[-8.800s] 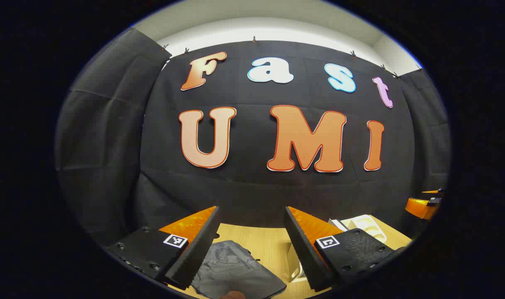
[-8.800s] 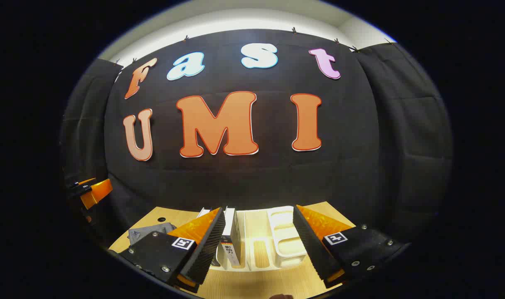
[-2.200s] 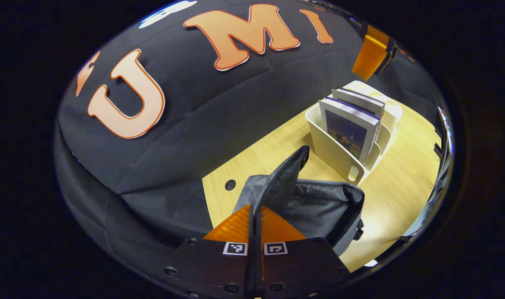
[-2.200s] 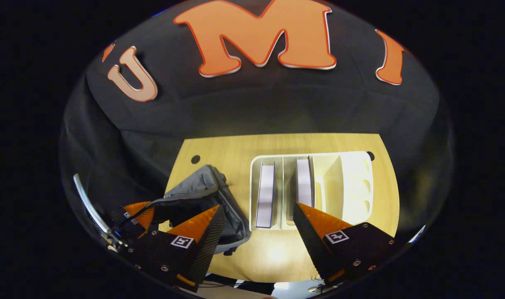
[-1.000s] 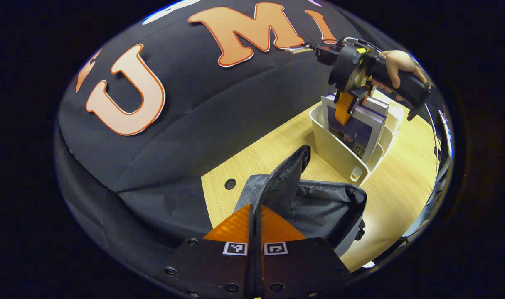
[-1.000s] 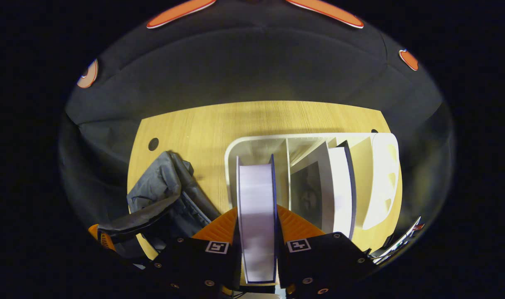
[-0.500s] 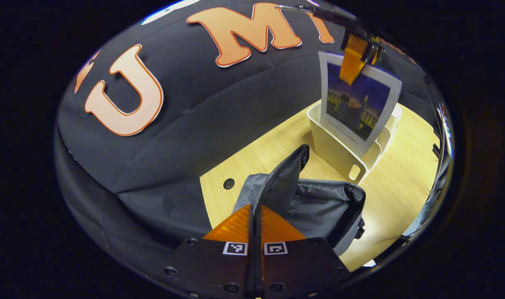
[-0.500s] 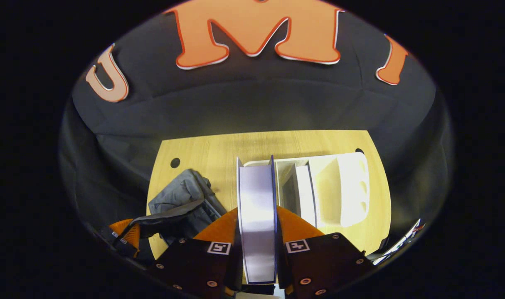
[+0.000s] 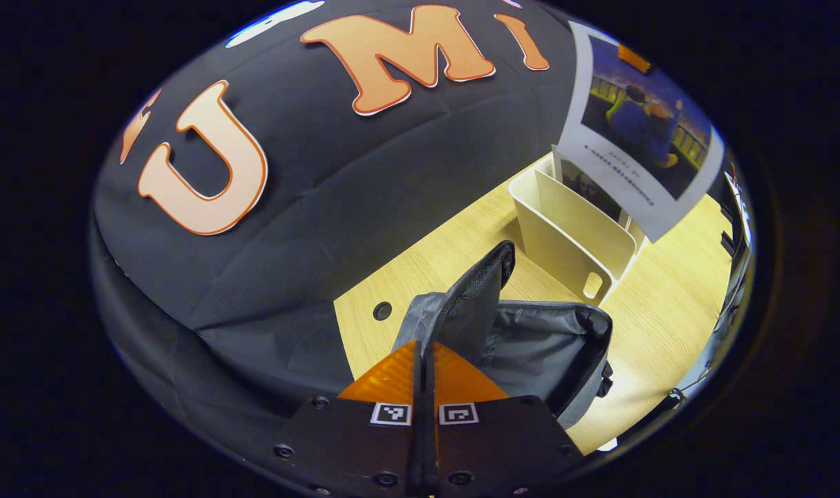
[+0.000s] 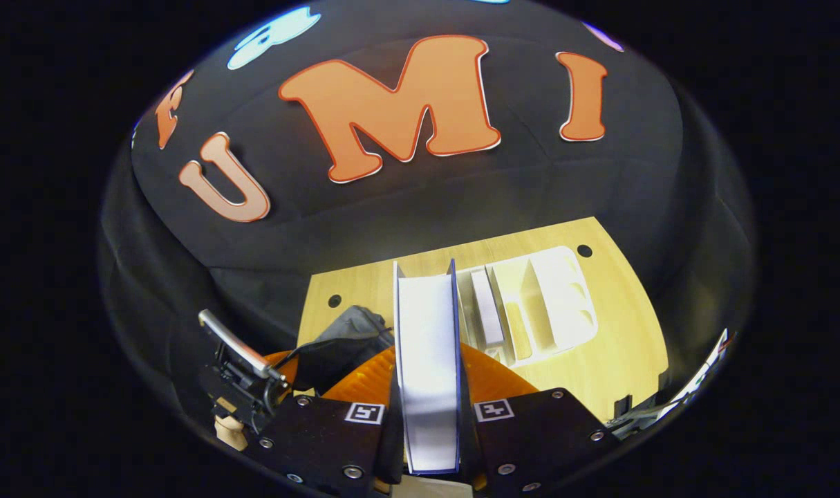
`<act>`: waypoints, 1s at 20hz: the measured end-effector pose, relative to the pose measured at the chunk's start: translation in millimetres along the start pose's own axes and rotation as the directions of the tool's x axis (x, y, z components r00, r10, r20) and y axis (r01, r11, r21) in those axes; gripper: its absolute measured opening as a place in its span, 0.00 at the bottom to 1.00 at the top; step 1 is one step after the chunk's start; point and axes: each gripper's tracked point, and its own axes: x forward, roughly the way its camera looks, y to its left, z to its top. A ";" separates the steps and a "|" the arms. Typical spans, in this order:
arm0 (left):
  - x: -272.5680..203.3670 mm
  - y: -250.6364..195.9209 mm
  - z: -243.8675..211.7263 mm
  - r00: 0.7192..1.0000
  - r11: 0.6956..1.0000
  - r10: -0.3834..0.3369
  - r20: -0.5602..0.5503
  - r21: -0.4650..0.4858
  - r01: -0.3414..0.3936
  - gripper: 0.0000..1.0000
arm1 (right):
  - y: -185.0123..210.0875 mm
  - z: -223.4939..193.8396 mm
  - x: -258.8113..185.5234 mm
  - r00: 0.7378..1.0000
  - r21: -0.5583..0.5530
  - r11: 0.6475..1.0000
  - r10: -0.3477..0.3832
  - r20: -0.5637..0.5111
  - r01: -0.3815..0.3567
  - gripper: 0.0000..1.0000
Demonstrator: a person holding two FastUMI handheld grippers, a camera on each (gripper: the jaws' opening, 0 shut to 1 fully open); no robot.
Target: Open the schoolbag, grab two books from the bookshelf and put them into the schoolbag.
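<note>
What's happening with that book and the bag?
The right hand-held gripper is clamped on a book, holding it up in the air above the table. The left hand-held gripper pinches the bag's flap, keeping the bag open. One more book sits in the white shelf.

The schoolbag (image 9: 530, 346) lies mouth open on the table (image 9: 655, 304), its raised flap (image 9: 478, 294) standing along the wall side, pinched by the left gripper (image 9: 423, 360). The bookshelf (image 9: 572, 232) stands just beyond the bag, with a strip of bare table between them. The lifted book (image 9: 644, 128) hangs above the shelf, with open air over the bag's mouth.
</note>
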 end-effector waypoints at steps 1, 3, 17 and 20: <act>1.1 0.1 0.8 1.000 1.000 0.000 -0.001 0.002 0.000 0.01 | 0.3 -9.2 -6.6 1.000 0.030 0.999 0.025 0.016 -0.025 0.33; 2.7 0.5 3.6 1.000 1.000 0.003 0.001 0.007 -0.003 0.01 | -1.0 -33.2 -13.5 0.996 0.116 0.989 0.086 0.029 -0.088 0.33; -3.7 5.1 18.0 1.000 0.999 0.013 0.002 0.047 -0.013 0.00 | 18.0 -197.6 119.5 0.931 0.694 0.650 0.357 0.079 -0.309 0.32; -7.2 3.6 21.3 1.000 0.998 0.017 -0.001 0.058 -0.017 0.00 | 40.4 -212.1 155.0 0.924 0.708 0.636 0.377 0.063 -0.308 0.32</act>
